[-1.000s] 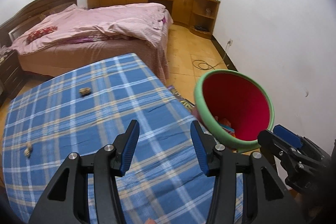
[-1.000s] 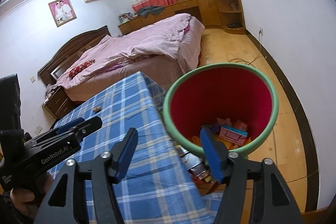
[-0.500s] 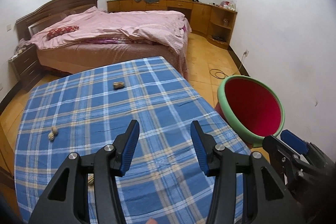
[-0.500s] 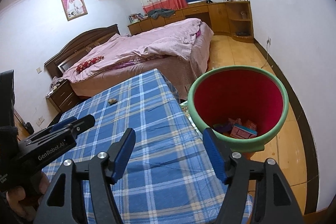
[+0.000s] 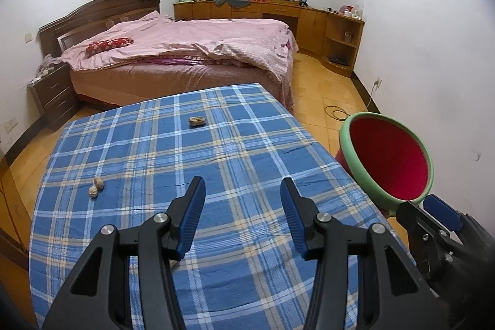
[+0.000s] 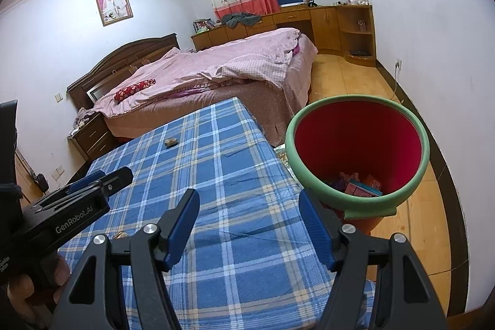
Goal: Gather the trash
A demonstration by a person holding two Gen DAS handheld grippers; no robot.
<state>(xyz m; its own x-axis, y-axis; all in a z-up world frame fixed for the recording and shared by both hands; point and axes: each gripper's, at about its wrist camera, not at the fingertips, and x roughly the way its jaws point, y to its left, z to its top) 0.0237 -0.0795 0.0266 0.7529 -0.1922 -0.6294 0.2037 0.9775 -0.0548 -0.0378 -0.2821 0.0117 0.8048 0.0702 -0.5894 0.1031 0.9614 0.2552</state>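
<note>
Blue-checked cloth covers the worktop (image 5: 247, 163). 2 tan walnut shells (image 5: 96, 187) lie at 10 o'clock from the left hand-held gripper (image 5: 242, 197), the nearer one; both it and the right hand-held gripper (image 6: 249, 207) are held wide open, empty. A peanut shell (image 5: 197, 121), long axis crosswise, lies at 11 o'clock.

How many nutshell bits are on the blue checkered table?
4 that I can see. One peanut shell lies far off near the bed side. Two shells lie together on the left. One more peeks out close by, beside the left tool. More may hide behind the tools.
</note>
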